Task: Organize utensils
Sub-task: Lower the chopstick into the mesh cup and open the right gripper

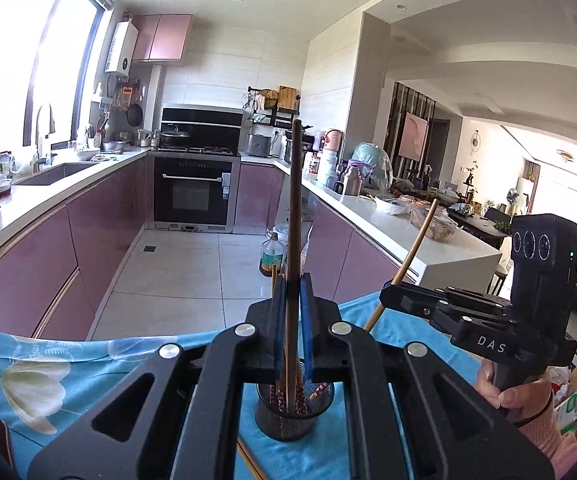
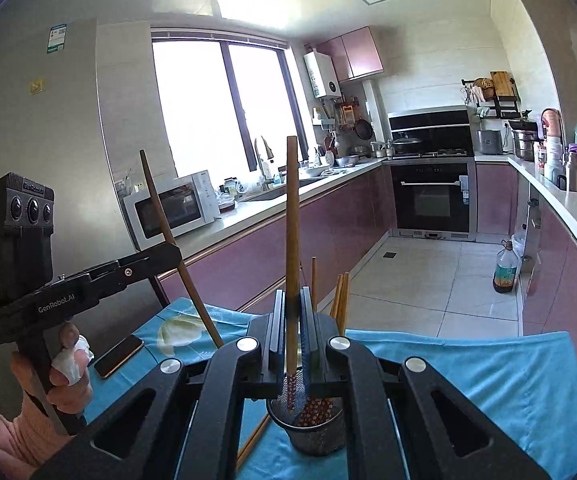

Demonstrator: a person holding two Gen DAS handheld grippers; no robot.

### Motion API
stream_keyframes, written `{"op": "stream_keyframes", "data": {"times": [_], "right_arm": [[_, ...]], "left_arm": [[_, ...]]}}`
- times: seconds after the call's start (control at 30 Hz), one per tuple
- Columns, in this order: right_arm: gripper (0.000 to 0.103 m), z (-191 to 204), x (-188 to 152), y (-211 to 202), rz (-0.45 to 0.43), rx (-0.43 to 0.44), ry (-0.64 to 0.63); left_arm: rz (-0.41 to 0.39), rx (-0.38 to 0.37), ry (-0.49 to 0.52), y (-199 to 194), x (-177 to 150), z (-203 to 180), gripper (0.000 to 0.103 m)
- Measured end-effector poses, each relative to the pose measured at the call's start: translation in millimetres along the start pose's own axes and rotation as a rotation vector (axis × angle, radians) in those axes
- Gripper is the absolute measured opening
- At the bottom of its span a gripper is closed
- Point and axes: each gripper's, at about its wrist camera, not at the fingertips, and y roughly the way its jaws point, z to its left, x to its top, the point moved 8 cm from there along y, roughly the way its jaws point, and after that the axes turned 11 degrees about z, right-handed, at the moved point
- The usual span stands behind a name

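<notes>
A black mesh utensil cup (image 1: 294, 412) stands on the blue flowered cloth (image 1: 68, 368); it also shows in the right wrist view (image 2: 312, 428). My left gripper (image 1: 293, 300) is shut on a dark wooden chopstick (image 1: 295, 208) held upright, its patterned end in the cup. My right gripper (image 2: 293, 312) is shut on a lighter wooden chopstick (image 2: 291, 216), its patterned end over the cup. Several more chopsticks (image 2: 340, 300) stand in the cup. The right gripper (image 1: 398, 296) appears at the right in the left view; the left gripper (image 2: 168, 256) appears at the left in the right view.
A loose chopstick (image 2: 254, 440) lies on the cloth beside the cup. A phone (image 2: 119, 356) lies on the cloth's left part. Purple kitchen cabinets (image 1: 88, 240) and a white counter (image 1: 388, 224) flank a tiled floor with an oil bottle (image 1: 270, 256).
</notes>
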Motion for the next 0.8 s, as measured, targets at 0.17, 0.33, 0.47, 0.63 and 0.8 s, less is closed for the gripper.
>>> {"op": "stream_keyframes", "data": {"times": [0.17,0.33,0.47,0.63,0.8], "right_arm": [[0.006,-8.0,-2.8,16.8,0.037,-0.012,0.009],[0.006,-12.3,-13.1,34.4,0.091,-0.019,0.012],[0.006,-15.4,-24.0,50.5,0.147,-0.008,0.02],[0.006,-15.5,-36.1,67.7,0.207,-0.002,0.031],[0.006,-18.5,-43.0,82.1,0.254,-0.007,0.043]], "left_arm": [[0.031,0.024,0.016,18.2,-1.1,-7.4,0.008],[0.103,0.025,0.033,45.8,-13.1,-10.5,0.008],[0.174,0.014,0.047,64.4,-28.8,-9.9,0.008],[0.25,0.017,0.05,85.0,-46.7,-3.0,0.008],[0.296,0.009,0.025,99.9,-56.3,4.9,0.008]]}}
